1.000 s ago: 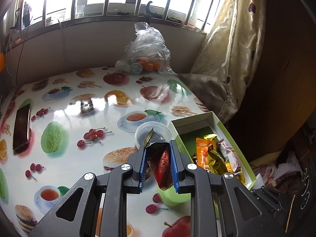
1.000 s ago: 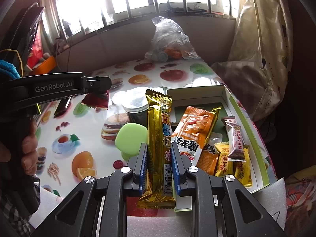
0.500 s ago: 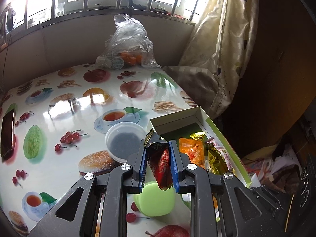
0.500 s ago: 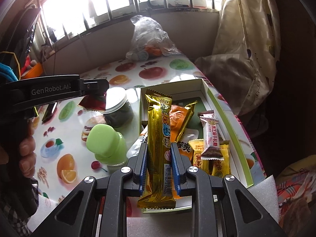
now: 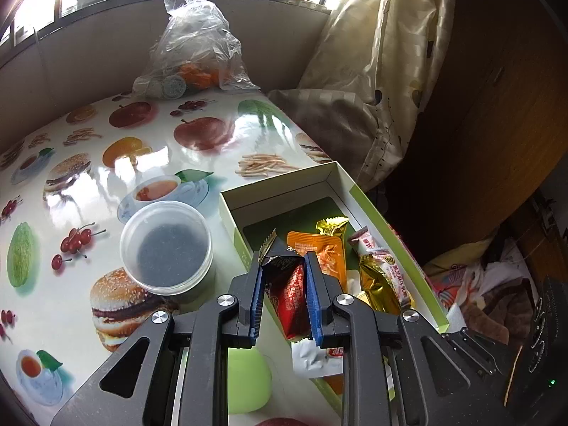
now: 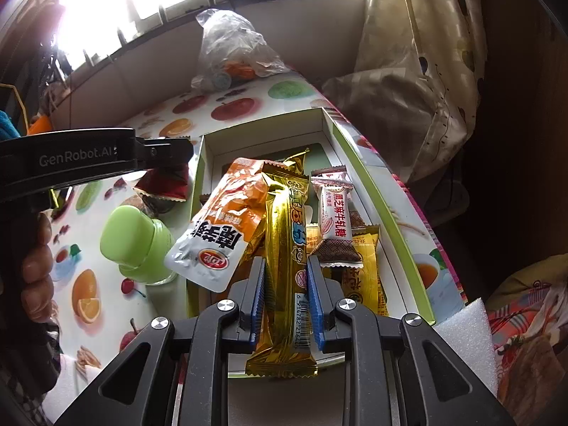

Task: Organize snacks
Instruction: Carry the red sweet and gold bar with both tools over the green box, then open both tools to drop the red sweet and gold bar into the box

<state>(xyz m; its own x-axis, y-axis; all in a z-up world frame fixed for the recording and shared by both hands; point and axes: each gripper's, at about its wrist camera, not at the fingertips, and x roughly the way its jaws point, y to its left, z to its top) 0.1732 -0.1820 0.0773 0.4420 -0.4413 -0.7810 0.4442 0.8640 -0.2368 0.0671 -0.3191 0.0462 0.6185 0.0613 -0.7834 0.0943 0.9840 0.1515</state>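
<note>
Left wrist: left gripper pinches glossy red packet, now over box left wall | right gripper clamps gold foil bar, now above box's near end, crinkly wrappers inside

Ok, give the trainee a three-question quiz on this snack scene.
1. True or false: the left gripper is shut on a red snack packet.
2. What does the right gripper hold? A) gold snack bar B) orange pouch C) green bottle
3. Fill in: the clear round tub stands on the table, ____ the snack box.

Key: 1 true; 2 A; 3 outside, beside.
</note>
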